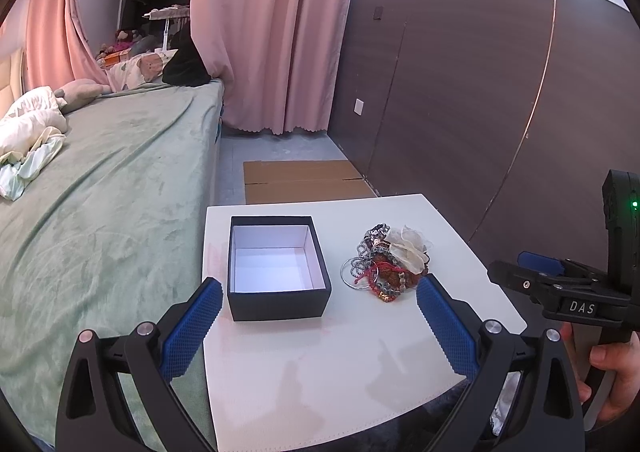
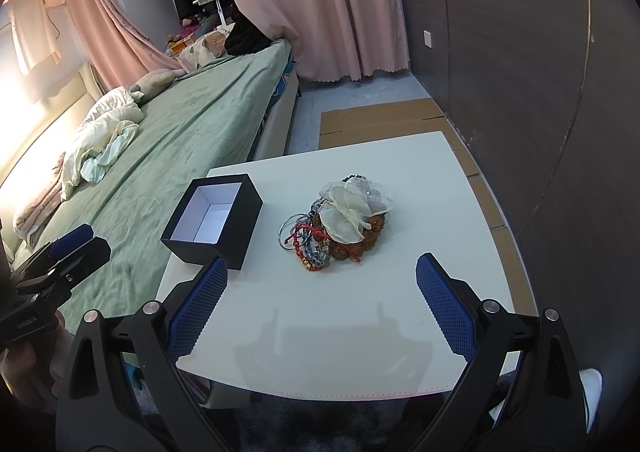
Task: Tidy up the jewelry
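Black box [image 1: 279, 294] empty, jewelry heap [image 2: 334, 222] beside

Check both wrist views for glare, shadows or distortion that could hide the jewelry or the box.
Left wrist view: even light, heavy fisheye bending of the wall panels, jewelry pile and open box sharp. Right wrist view: blown-out glare at the left edge over the bed, faint shadows of the tongs on the white table, pile and box still clear.
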`<state>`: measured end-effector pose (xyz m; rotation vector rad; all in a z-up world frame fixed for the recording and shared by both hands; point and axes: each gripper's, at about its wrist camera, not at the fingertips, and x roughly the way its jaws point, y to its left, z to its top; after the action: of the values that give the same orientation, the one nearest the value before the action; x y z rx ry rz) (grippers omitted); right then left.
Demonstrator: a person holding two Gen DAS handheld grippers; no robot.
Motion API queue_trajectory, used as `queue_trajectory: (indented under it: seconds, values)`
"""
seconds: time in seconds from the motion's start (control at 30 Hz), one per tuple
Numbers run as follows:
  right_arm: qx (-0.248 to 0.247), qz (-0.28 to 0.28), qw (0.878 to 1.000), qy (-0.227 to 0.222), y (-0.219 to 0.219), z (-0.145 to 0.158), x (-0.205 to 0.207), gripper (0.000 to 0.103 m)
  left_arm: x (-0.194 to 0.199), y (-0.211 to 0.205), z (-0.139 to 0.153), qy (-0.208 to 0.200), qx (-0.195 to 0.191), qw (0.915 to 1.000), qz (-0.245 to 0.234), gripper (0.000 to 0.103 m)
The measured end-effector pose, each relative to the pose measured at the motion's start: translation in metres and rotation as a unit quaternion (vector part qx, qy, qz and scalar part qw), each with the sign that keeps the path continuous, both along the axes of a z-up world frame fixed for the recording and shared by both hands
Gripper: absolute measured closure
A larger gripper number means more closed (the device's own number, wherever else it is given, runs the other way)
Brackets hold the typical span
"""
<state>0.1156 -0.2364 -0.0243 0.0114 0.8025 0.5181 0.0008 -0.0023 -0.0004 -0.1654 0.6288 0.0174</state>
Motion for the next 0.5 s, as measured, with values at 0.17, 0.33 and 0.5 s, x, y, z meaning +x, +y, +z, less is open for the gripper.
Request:
queue_trajectory:
  seconds: [0.17,0.33,0.5]
  values:
    - [0.000,0.000,1.000,0.001,-0.0012,0.0019,0.0010,0.008,-0.0001,-0.0005,-0.0004,-0.001,0.000,1.0000,0.002,0.009]
    - [0.001,-0.001,1.000,0.000,-0.0046,0.0054,-0.0050,0.008,-0.0028,0.0019,-0.0021,-0.001,-0.003,1.0000,0.003,0.009]
    - [-0.003,-0.001,1.000,0.001,-0.0041,0.0049,-0.0033,0.008,0.0018,0.0044,-0.0033,0.003,-0.005,1.0000,0.002,0.009]
